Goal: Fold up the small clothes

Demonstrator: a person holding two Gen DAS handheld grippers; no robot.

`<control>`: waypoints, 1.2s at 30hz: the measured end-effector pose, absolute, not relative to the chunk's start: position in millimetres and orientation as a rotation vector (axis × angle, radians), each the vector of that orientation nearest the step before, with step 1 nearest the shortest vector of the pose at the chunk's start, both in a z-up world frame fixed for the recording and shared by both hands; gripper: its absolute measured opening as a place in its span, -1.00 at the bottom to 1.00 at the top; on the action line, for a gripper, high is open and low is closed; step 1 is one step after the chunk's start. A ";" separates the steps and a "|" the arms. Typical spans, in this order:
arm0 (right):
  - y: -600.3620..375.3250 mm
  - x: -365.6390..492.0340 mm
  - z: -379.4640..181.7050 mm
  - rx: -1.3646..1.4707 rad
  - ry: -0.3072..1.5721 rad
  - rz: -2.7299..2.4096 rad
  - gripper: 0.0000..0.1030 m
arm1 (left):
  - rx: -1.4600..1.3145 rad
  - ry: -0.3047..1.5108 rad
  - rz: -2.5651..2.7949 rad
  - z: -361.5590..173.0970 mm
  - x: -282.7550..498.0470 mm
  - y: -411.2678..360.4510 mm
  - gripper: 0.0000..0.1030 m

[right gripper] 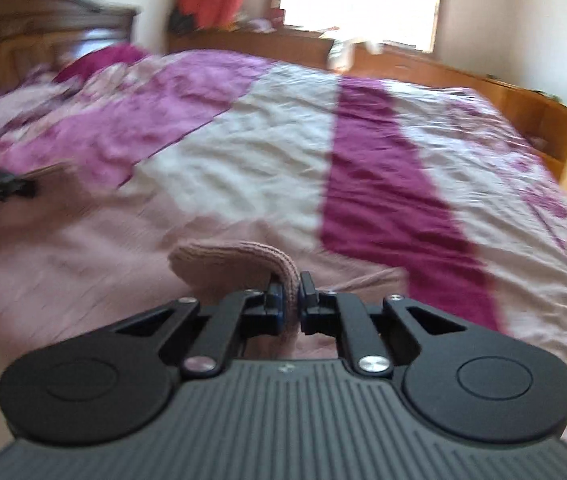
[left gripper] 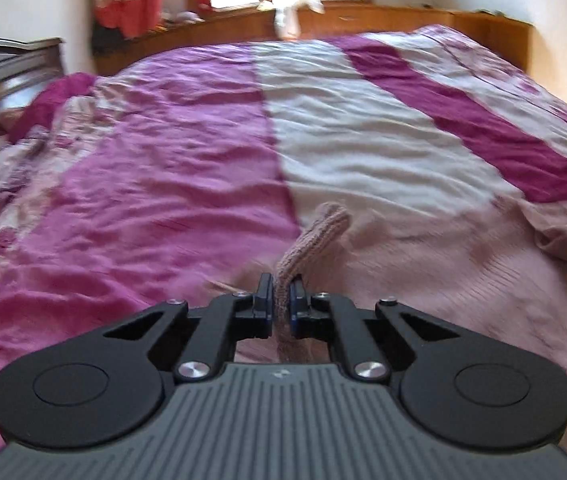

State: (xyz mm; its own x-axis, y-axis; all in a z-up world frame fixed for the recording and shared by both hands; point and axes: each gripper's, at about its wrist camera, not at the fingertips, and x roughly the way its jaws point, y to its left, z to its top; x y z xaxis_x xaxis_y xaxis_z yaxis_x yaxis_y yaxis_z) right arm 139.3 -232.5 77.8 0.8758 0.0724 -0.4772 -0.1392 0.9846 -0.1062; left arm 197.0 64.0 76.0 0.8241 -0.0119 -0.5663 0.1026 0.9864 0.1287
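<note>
Between both tools, ribbed pink knit garment (left gripper: 423,280).

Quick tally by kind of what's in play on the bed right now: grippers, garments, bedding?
Grippers: 2, left gripper and right gripper, each shut on the knit
Pink knit garment: 1
Striped bedspread: 1
Total: 4

- Your left gripper (left gripper: 282,295) and right gripper (right gripper: 291,295) look like matt black plastic with shiny metal screws.
- The pink garment (left gripper: 423,264) you hold is ribbed knit.
- The bedspread (left gripper: 163,152) is crumpled, faintly glossy cloth.
- The headboard (right gripper: 43,28) is polished wood.
</note>
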 end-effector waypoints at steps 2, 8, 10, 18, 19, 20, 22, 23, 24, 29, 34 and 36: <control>-248.4 148.7 78.4 -0.094 0.493 0.057 -0.82 | 0.150 0.605 -0.031 74.6 208.0 75.1 -0.85; -294.9 175.1 42.5 0.101 0.606 -0.084 -0.78 | 0.133 0.703 0.016 39.1 230.9 92.8 -0.84; -305.5 175.5 29.3 0.162 0.613 -0.094 -0.75 | 0.126 0.697 0.021 30.6 231.0 94.0 -0.83; -321.0 161.4 37.4 0.297 0.538 -0.091 -0.45 | 0.011 0.680 0.020 35.6 224.7 110.6 -0.65; -319.8 160.2 40.2 0.287 0.529 -0.093 -0.45 | -0.018 0.678 0.029 37.1 223.4 114.8 -0.59; -317.3 159.8 41.7 0.278 0.519 -0.091 -0.44 | -0.054 0.677 0.035 38.5 222.7 120.1 -0.52; -312.7 157.1 45.2 0.261 0.494 -0.080 -0.44 | -0.090 0.676 0.036 40.1 221.5 125.6 -0.44; -309.2 155.1 46.7 0.248 0.476 -0.076 -0.44 | -0.089 0.673 0.039 40.5 221.3 126.6 -0.37; -305.3 153.8 48.2 0.228 0.459 -0.068 -0.44 | -0.079 0.670 0.047 40.0 221.8 126.5 -0.32; -289.3 165.5 46.6 0.107 0.491 -0.028 -0.47 | -0.040 0.684 0.084 28.9 228.6 124.1 -0.05; -292.6 187.5 26.2 0.088 0.565 -0.053 -0.50 | -0.050 0.692 0.090 25.7 231.0 128.2 0.07; -290.9 187.8 27.6 0.079 0.564 -0.059 -0.49 | -0.061 0.700 0.091 27.1 231.0 129.6 0.08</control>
State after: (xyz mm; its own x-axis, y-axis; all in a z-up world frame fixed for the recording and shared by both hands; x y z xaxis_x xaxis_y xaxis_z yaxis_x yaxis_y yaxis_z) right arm 187.8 -290.9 27.6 0.8434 -0.0342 -0.5363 0.0774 0.9953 0.0583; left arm 231.0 129.6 27.1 0.7608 0.0634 -0.6459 -0.1043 0.9942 -0.0253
